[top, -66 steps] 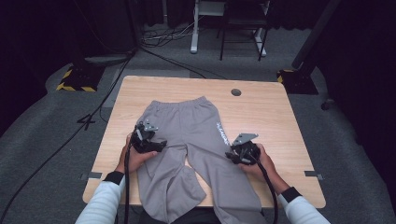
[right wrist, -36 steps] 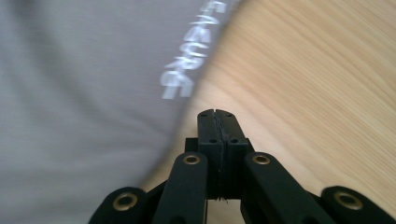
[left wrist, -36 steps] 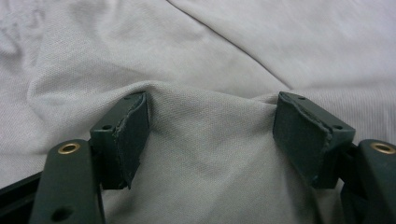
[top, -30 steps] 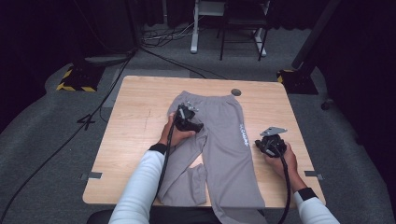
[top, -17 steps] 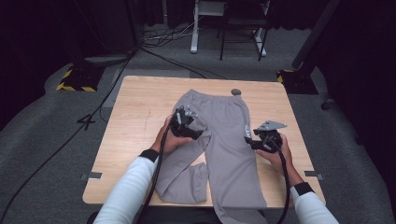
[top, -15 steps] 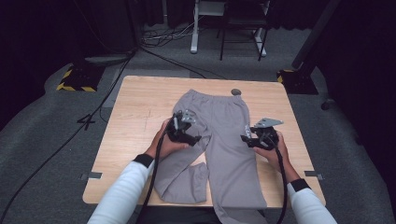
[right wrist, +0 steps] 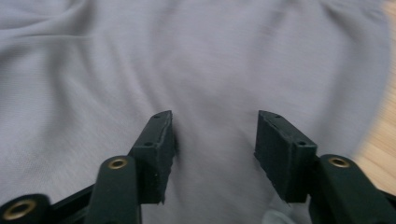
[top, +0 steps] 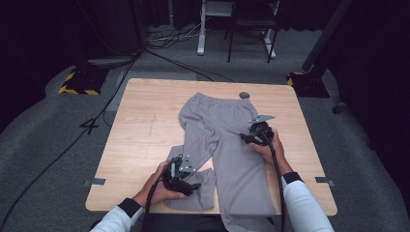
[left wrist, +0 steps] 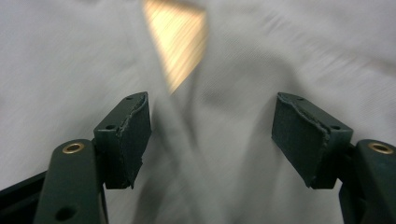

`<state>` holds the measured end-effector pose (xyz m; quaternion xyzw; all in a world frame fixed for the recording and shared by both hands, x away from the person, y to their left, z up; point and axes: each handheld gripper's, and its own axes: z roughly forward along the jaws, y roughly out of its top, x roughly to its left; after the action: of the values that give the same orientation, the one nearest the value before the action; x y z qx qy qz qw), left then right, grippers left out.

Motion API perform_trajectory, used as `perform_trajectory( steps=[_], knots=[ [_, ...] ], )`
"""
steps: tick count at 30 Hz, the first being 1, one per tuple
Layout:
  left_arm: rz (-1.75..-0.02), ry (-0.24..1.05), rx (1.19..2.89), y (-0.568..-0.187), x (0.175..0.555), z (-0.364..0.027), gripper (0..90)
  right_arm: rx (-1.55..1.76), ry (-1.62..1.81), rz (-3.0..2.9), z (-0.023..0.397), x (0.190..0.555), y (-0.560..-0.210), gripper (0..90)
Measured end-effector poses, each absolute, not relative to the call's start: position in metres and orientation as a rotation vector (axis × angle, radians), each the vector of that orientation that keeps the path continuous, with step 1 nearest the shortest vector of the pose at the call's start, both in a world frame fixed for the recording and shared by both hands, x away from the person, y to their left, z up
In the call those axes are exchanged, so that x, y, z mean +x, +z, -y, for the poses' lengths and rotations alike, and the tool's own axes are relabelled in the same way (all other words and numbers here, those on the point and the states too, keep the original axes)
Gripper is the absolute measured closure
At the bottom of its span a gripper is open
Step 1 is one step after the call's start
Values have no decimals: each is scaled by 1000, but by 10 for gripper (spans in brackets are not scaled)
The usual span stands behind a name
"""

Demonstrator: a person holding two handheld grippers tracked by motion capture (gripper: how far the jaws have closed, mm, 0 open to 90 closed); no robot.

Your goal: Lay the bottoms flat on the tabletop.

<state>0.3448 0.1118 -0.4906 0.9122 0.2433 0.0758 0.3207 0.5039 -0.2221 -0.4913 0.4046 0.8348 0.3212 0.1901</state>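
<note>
Sweatpants (top: 227, 145), grey, spread flat on the wooden desk (top: 145, 125), waistband (top: 212, 99) toward the far side, legs running back toward the person, with the longer leg's end draped over the near edge. Seat and hip section apparently already doubled over lengthwise, so narrower up top than a flat-laid pair would be. Lower down, not yet matched: left leg (top: 196, 191) angled off to the side and bunched near the near edge, with a small wedge of bare wood showing between it and the other leg.

Left gripper (top: 193, 186) low over that loose leg, jaws spread wide though just eased inward a little, pinching nothing; in the left gripper view only blurred grey cloth and the wood wedge beyond the pads. Right gripper (top: 244, 140) over the outer side of the upper right leg, jaws likewise parted and just drawn in somewhat, cloth lying under them, not clamped.

Judged progress: lengthwise fold begun, roughly half done. Left to do, by the look of it: catch the stray leg near its cuff, lay it squarely on its partner, smooth out the bunching, then fold across the length into a compact stack.
</note>
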Motion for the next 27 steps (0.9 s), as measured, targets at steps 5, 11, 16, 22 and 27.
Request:
perform_trajectory(
  steps=[5, 11, 16, 22, 27],
  knots=[
    [-727, 265, 2361, -491, 353, -135, 278, 1245, 850, -2298, 257, 512, -489, 486],
    [-833, 283, 2330, -493, 369, -160, 241, 1335, 701, -2194, 294, 520, -484, 491],
    [-879, 295, 2267, -486, 378, -179, 239, 1398, 603, -2122, 309, 522, -482, 451],
    [-941, 367, 2228, -479, 374, -209, 227, 1257, 758, -2173, 284, 500, -464, 418],
    [-1015, 363, 2190, -485, 369, -235, 215, 931, 934, -2361, 224, 457, -444, 404]
  ],
)
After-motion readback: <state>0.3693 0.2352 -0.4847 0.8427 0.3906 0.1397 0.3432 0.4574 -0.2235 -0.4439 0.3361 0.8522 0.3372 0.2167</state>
